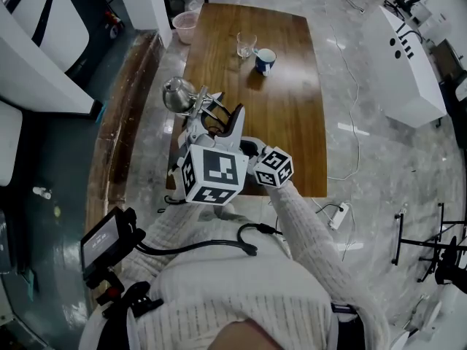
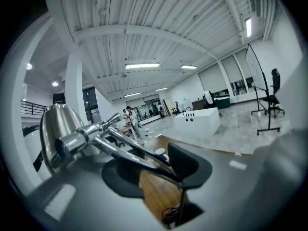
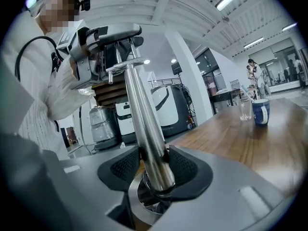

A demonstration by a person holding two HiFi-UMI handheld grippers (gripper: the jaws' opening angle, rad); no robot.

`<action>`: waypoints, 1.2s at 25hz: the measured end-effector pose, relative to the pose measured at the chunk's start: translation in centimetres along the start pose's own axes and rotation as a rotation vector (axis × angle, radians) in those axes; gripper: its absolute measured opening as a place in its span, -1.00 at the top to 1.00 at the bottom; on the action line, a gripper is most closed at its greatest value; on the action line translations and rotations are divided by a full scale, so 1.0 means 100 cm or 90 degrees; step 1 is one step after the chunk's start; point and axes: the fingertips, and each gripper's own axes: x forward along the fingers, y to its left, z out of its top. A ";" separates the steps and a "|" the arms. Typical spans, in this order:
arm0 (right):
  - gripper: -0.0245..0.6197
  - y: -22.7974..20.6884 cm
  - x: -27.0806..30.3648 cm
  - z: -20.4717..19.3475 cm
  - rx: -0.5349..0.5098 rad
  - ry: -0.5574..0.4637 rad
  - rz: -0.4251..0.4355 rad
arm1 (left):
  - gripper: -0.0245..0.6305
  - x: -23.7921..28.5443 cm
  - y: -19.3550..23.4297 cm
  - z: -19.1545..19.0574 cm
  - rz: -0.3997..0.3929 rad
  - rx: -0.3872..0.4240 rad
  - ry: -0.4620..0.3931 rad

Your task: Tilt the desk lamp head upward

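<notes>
At the counter edge, right tongs clamp the lamp post, bracing; left tongs gape loosely around its arm. Next, probably: nudge the head upward.

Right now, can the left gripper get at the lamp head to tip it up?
Probably yes. The left gripper has its jaws apart around the arm rods, and the lamp head lies just beyond them with nothing between. The right gripper grips the post lower down, clear of that path.
</notes>
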 end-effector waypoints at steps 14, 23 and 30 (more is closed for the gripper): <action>0.34 0.000 -0.003 -0.001 0.023 -0.007 0.021 | 0.43 0.000 -0.010 0.003 0.026 0.077 -0.002; 0.31 0.000 -0.007 0.001 0.058 -0.038 0.019 | 0.40 0.001 -0.011 0.003 0.038 0.066 -0.011; 0.31 -0.003 -0.012 0.003 0.054 -0.024 0.011 | 0.12 -0.007 -0.025 -0.005 -0.076 -0.088 -0.100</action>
